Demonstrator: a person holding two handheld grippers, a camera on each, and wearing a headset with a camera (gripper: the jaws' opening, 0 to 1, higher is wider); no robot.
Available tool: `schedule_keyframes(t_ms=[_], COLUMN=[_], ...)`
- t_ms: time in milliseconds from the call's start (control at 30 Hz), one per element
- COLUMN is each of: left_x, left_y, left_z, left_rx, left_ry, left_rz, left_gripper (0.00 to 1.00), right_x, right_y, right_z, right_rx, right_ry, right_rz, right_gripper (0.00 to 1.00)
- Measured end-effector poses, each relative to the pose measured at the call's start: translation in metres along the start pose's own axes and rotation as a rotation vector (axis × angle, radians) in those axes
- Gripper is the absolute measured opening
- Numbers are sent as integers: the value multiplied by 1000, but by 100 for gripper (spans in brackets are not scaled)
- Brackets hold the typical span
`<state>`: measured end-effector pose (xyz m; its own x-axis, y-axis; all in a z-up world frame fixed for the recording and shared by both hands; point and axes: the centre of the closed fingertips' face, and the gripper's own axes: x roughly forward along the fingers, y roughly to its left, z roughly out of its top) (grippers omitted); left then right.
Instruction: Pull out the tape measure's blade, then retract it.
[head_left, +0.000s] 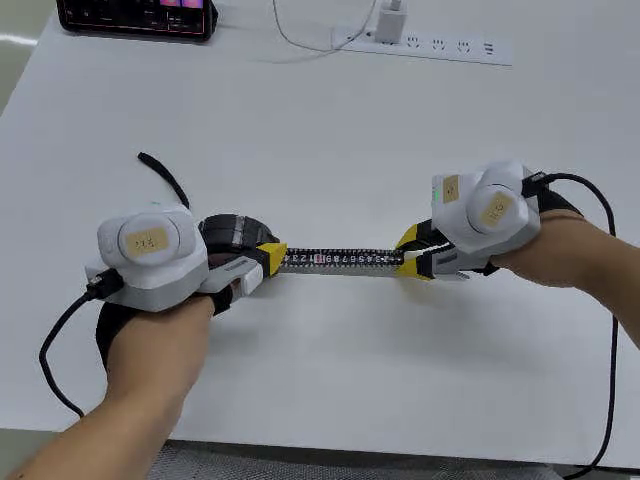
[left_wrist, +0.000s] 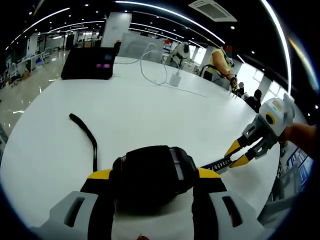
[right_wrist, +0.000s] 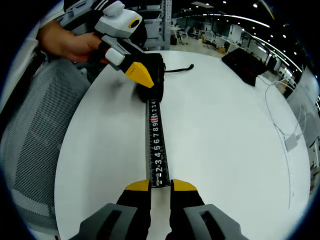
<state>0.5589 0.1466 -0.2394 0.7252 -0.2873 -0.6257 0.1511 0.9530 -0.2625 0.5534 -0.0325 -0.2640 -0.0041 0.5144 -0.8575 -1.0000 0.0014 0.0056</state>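
Black round tape measure case (head_left: 235, 232) sits on white table (head_left: 320, 130), clamped between left gripper (head_left: 262, 252) jaws. Black numbered blade (right_wrist: 156, 145) runs out of the case, low along the tabletop, to right gripper (right_wrist: 161, 189), jaws pinched on blade tip. Thin black strap (left_wrist: 85, 135) lies behind case.

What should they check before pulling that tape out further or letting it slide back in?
1. Hold of the left gripper on the tape measure case: ok.
2. Pinch of the right gripper on the blade tip: ok.
3. The blade straight, unkinked between the grippers: ok.
4. The black strap apart from the blade: ok.
5. Blade lock released: cannot tell.
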Motion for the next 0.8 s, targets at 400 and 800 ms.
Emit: schedule_keyframes(t_ms=[400,800], left_x=[-1,-2], left_y=[0,0], left_z=[1,1], left_rx=[-7,-19], left_ry=[-3,-6], left_rz=[-5,-13], left_gripper=[58,59], right_x=[7,16], right_y=[0,2], right_z=[10,28], right_rx=[12,18], right_ry=[-25,-60], right_rz=[9,21], right_gripper=[9,9])
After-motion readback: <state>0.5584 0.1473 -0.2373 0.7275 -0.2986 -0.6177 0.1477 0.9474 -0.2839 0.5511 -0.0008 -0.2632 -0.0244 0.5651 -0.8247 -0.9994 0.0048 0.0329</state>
